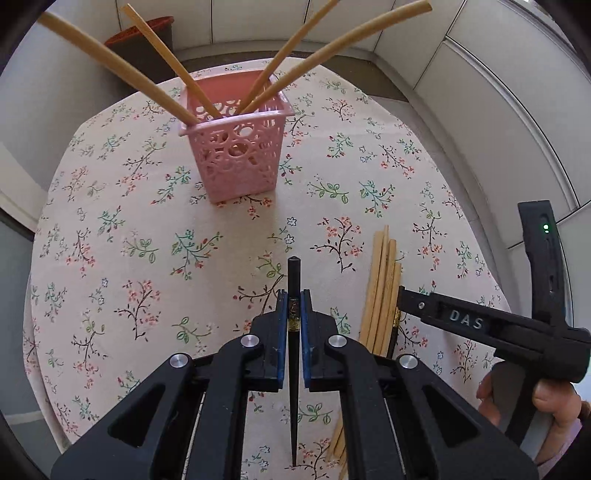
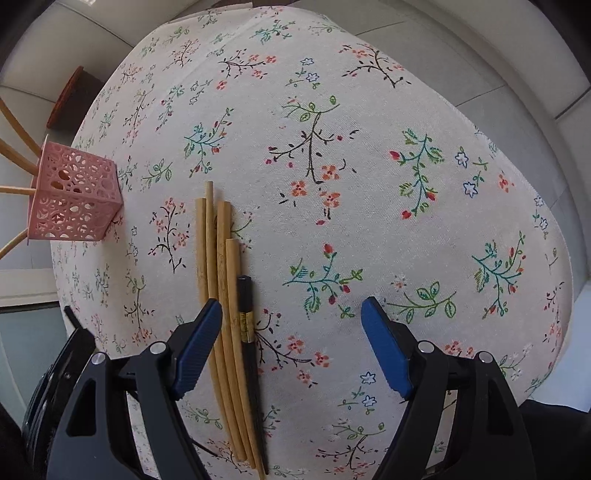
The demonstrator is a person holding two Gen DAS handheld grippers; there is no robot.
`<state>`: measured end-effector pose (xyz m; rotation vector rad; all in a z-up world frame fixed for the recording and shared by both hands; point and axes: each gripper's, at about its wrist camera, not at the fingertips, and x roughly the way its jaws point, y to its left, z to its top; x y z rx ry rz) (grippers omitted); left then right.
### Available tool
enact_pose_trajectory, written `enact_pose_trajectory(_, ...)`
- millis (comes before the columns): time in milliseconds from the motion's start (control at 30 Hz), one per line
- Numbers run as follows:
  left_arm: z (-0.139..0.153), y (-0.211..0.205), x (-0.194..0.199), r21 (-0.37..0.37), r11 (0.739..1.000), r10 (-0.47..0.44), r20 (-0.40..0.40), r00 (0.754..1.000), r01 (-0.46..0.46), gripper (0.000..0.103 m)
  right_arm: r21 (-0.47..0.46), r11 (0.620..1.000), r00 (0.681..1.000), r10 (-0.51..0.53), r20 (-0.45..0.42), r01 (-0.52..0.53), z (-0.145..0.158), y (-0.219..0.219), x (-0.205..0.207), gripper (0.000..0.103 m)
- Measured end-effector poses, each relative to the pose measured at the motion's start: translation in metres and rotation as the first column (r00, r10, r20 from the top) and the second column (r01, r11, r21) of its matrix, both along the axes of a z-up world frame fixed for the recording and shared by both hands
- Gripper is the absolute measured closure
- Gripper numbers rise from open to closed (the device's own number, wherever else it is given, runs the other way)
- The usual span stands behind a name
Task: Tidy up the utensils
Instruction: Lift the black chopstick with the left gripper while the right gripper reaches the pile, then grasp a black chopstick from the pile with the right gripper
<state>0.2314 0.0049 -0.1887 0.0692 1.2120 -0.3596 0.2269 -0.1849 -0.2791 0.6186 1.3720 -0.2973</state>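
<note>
A: Chopsticks, item one: a slim black lacquered chopstick with a gold band [image 1: 294,325], clamped between the blue pads of the left gripper [image 1: 294,314], held off the cloth with its blunt end pointing toward the basket.

B: Item two?

A: A loose bundle of pale bamboo chopsticks [image 2: 221,280], four by count, lying side by side on the round table under a cream cotton cloth printed with flower sprigs [image 2: 369,147]. A second black chopstick with a gold band [image 2: 246,325] lies touching the bundle's right edge.

B: And the right gripper [image 2: 291,343]?

A: Jaws wide apart, nothing between them. It points steeply down at the cloth, its left blue pad [image 2: 197,347] over the near part of the bamboo bundle. Seen from the left wrist camera, it is held by a hand [image 1: 532,402] at the lower right.

B: The container?

A: A pink square plastic basket with a pierced circle pattern [image 1: 236,147], upright on the far part of the table, well apart from the bundle. Four bamboo chopsticks [image 1: 173,66] stand in it, fanned outward against its rim.

B: The room?

A: Grey tiled floor [image 1: 480,92] with pale grout lines around the table. A dark stool with a rust-red seat [image 1: 147,33] stands beyond the far edge, behind the basket.
</note>
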Motion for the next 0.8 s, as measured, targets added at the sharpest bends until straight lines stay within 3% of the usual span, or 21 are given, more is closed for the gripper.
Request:
enact_pose_trajectory(200, 0.011, 0.017, 0.001, -0.034, 0.999, 0.013, 0.019, 1.000, -0.013, 0.097, -0.027, 0.999, 1.000, -0.020, -0.002, 0.020, -0.001, 0.002, -0.001, 0.027)
enact_pose_trajectory(400, 0.018, 0.029, -0.001, -0.053, 0.999, 0.014, 0.029, 0.999, -0.013, 0.097, -0.072, 0.997, 1.000, -0.019, -0.014, 0.018, 0.000, -0.003, -0.003, 0.037)
enact_pose_trajectory(633, 0.020, 0.029, -0.003, -0.050, 0.999, 0.021, 0.039, 0.999, -0.019, 0.097, -0.107, 0.994, 1.000, 0.006, -0.012, -0.008, -0.001, 0.006, 0.003, 0.036)
enact_pose_trajectory(800, 0.027, 0.029, -0.006, -0.042, 0.999, 0.026, 0.062, 0.998, -0.023, 0.097, -0.255, 0.961, 0.995, 0.101, -0.018, -0.102, -0.002, 0.028, 0.010, 0.040)
